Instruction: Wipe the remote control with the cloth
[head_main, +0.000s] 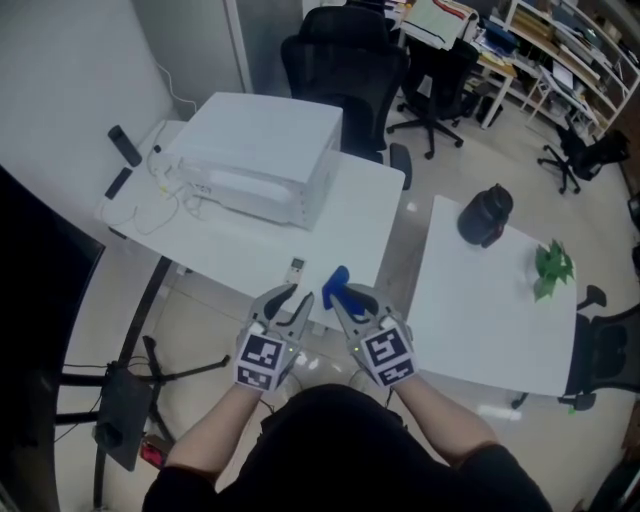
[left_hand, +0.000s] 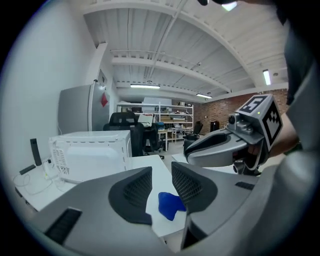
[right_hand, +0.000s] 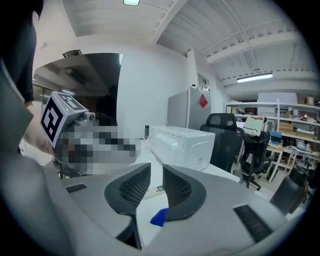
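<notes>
Head view: the left gripper and right gripper hover at lower centre. The blue cloth and white remote lie on the counter edge just above them.

Left gripper view: its fingers are partly spread and empty.

Right gripper view: its fingers are narrowly parted and empty.

Best to widen one pair, descend squarely, and pinch a raised fold of the cloth.

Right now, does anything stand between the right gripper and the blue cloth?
Nothing visible does. The blue cloth lies uncovered near the white table's front edge, just ahead of the right gripper; the remote control lies beside it.
</notes>
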